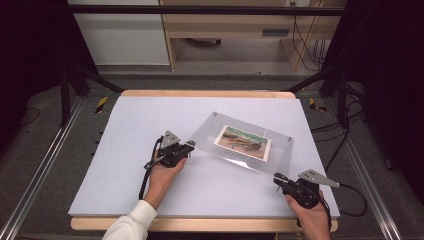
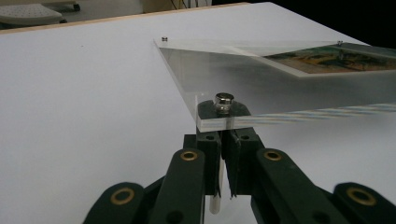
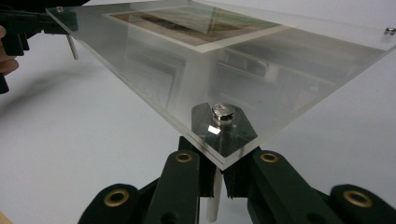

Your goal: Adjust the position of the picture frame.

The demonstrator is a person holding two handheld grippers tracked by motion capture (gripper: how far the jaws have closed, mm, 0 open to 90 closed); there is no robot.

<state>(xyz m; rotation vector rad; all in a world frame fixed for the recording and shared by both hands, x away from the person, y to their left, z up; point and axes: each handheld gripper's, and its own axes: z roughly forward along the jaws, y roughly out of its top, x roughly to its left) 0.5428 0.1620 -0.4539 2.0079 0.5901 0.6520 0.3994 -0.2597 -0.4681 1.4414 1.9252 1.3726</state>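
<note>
Above the white worktop (image 1: 125,150) hangs a clear picture frame (image 1: 240,142), long axis running between opposite corners; left claw (image 1: 189,146) and right claw (image 1: 277,179) each clamp a corner post.

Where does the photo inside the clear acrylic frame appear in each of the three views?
High view: the photo lies right of centre, between the two grippers.
Left gripper view: it is at the upper right, beyond the near corner.
Right gripper view: it is at the top centre.
Shared landmark: the clear acrylic frame, held by its metal legs at two corners.
</note>
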